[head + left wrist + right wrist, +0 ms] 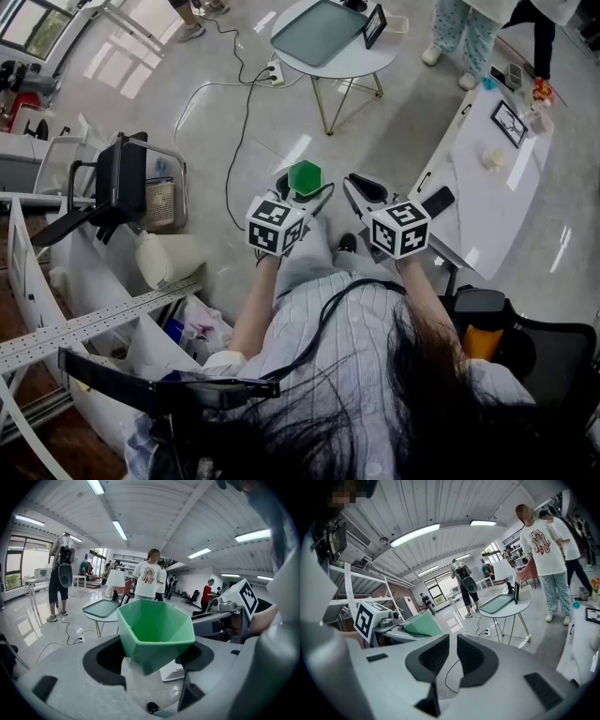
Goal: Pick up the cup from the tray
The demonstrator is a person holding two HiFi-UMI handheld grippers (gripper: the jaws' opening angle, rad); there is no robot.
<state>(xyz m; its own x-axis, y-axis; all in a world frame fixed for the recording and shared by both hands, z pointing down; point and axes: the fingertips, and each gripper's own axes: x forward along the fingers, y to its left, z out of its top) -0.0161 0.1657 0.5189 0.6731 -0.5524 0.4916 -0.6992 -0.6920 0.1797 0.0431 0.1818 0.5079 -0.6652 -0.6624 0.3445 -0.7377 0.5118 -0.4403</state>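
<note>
Head view: one cup (304,176) (green)

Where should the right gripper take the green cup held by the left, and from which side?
Probably the rim of the green cup, one jaw inside a flat facet, from above: the left gripper clamps the narrower lower body, leaving the wide mouth free.

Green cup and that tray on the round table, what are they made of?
Green cup: likely plastic, matte; even colour and thin, faceted walls. Tray: perhaps plastic or tinted glass; smooth grey-green with a raised rim, too far away to tell.
</note>
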